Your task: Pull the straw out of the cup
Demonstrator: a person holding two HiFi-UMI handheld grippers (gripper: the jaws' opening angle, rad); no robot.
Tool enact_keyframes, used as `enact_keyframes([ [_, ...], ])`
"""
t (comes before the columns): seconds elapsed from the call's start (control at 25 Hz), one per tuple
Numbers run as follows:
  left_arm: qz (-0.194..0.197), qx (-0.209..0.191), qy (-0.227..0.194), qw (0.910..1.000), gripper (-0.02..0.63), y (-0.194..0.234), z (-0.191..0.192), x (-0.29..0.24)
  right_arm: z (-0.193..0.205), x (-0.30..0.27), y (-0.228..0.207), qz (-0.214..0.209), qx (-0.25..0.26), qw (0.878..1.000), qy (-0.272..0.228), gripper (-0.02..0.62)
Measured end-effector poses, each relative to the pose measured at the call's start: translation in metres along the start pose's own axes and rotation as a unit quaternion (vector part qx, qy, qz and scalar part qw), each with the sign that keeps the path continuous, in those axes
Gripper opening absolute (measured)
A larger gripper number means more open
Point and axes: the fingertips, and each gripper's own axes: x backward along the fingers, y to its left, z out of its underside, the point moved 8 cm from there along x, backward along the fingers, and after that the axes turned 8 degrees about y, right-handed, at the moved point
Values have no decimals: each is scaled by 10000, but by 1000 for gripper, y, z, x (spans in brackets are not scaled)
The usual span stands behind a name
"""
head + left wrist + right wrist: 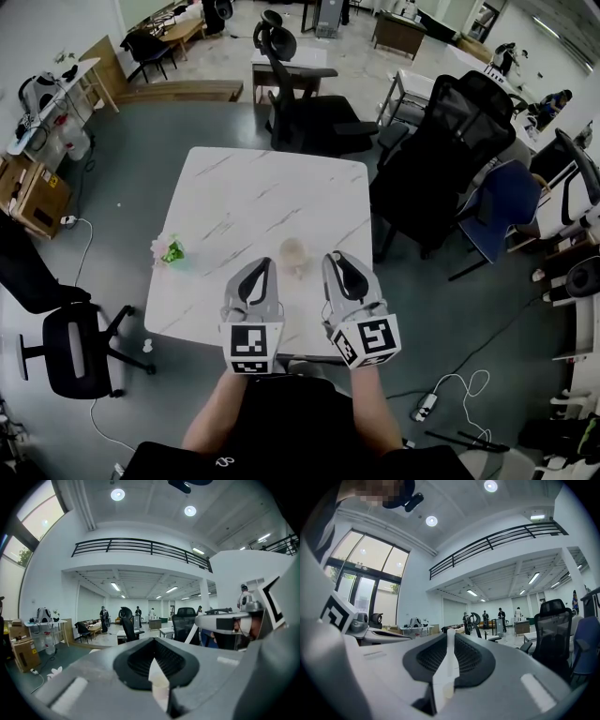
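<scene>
A pale translucent cup (293,253) stands on the white marble table (262,197), near its front edge. No straw shows in it from the head view. My left gripper (256,265) hovers just left of the cup, its jaws together with nothing between them (153,641). Just right of the cup, my right gripper (333,258) points level. In the right gripper view a thin white straw (450,644) stands upright between the jaw tips, and the right gripper (451,637) is shut on it. Its top end pokes just above the jaws.
A small green and white bundle (171,250) lies at the table's left edge. Black office chairs (300,112) stand behind and to the right of the table (450,169). Another chair (66,337) is on the floor at the left. Cables (450,389) trail on the floor.
</scene>
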Motion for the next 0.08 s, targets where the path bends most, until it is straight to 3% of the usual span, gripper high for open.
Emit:
enact_keyframes([
  [0.08,7,8,-3,10000,0,-1,-1,0,0,0,0,-4,9,10000,5,48],
])
